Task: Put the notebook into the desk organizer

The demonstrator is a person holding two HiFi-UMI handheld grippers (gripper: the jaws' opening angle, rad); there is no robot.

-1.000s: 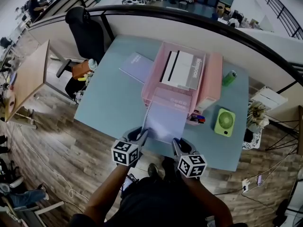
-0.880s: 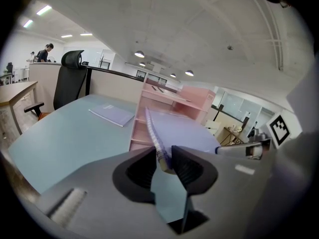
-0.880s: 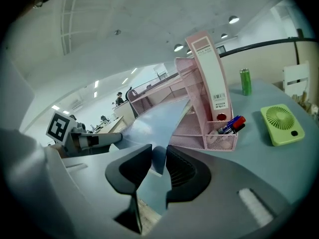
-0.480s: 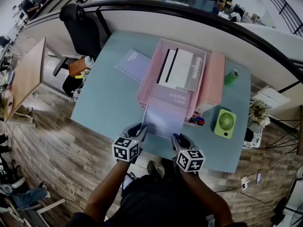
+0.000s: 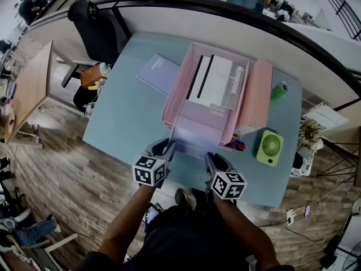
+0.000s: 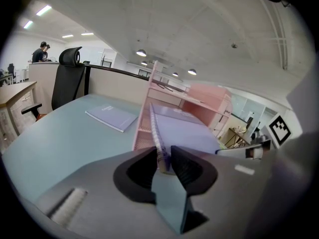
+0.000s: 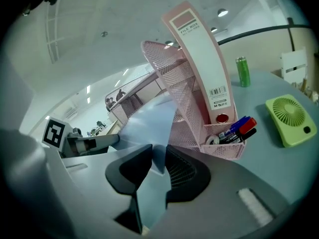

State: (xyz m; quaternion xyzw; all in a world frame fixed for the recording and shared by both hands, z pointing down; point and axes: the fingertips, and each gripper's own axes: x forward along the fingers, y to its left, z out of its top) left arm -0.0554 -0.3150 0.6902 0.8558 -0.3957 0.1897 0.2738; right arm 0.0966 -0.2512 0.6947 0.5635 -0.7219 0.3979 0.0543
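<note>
A lavender spiral notebook [image 5: 194, 133] lies flat, its far half inside the lower tray of the pink mesh desk organizer [image 5: 175, 92]. My left gripper [image 5: 167, 147] is shut on the notebook's near left corner, on its spiral edge [image 6: 160, 151]. At the near right corner my right gripper [image 5: 207, 157] is shut on the notebook's cover [image 7: 149, 128]. The organizer [image 6: 147, 128] rises just ahead of both grippers. Its upper tray holds a white and grey book [image 5: 217, 82].
A second lavender notebook [image 5: 156, 73] lies on the blue-grey table [image 5: 124, 117] left of the organizer. A pink file box [image 7: 202, 68], a pen cup with markers [image 7: 238, 128], a green fan [image 5: 269, 147] and a green can [image 5: 279, 90] stand right. A black chair [image 5: 93, 30] is far left.
Both grippers have pushed the notebook forward, so more of it now lies inside the organizer's lower tray. The grips on its near corners have stayed.
</note>
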